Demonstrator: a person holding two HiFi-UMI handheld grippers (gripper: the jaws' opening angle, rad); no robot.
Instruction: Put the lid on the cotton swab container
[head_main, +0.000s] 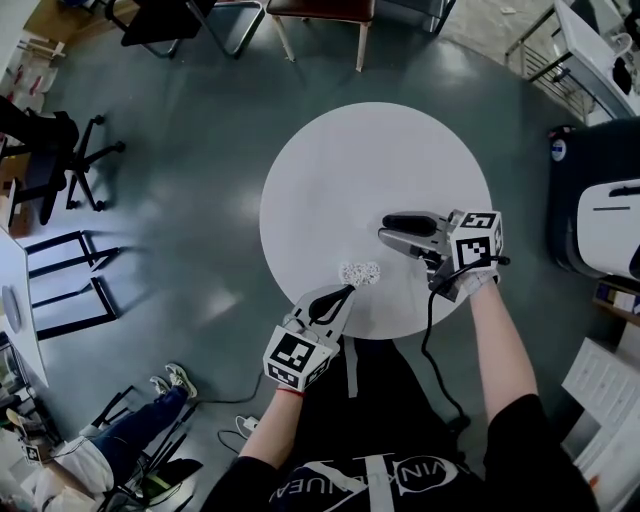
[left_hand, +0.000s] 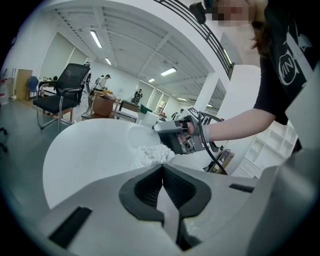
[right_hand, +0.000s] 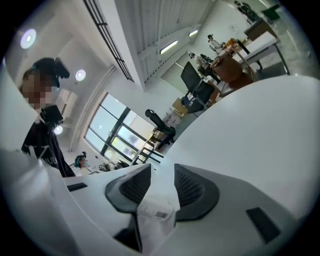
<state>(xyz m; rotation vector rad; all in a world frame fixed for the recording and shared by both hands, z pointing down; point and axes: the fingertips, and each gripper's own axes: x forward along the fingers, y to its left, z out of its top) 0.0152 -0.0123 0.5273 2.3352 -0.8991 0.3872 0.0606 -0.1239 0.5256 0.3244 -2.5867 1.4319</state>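
The one cotton swab container (head_main: 360, 272), heaped with swabs near the edge of the one round table (head_main: 330, 170), may get its one clear lid (left_hand: 141, 136) skewed or dropped, I judge, because the jaws of the right gripper (right_hand: 161, 170) stand apart around it, while the left gripper (left_hand: 162, 170), jaws together, sits just beside the container

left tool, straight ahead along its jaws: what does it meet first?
Most likely the cotton swab container, white swabs showing, just ahead of the left tool, tips closed. Depth is unclear, but nothing shows between them.
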